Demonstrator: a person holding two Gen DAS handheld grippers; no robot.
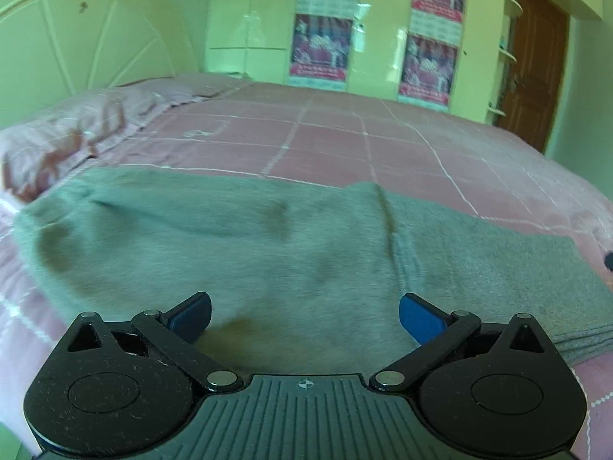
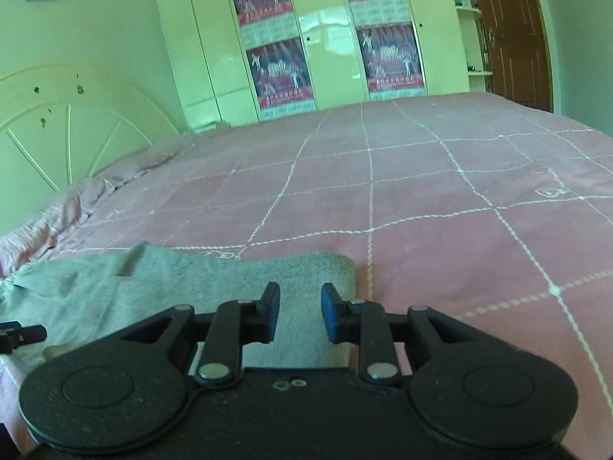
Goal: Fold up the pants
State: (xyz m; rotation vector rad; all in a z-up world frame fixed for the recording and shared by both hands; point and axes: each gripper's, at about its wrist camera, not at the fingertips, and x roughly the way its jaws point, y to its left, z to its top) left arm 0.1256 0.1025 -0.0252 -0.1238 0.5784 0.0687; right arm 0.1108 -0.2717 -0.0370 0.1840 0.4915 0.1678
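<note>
Left gripper: black linkage arms, silver pivot pins, two round black discs, ribbed grey centre plate bearing a small crosshair mark, blue finger pads. Right gripper: same black linkage, silver pins, blue pads, plain dusty body.

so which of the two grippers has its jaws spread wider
The left gripper: its blue pads stand far apart over the grey pants, while the right gripper shows only a narrow gap.
</note>
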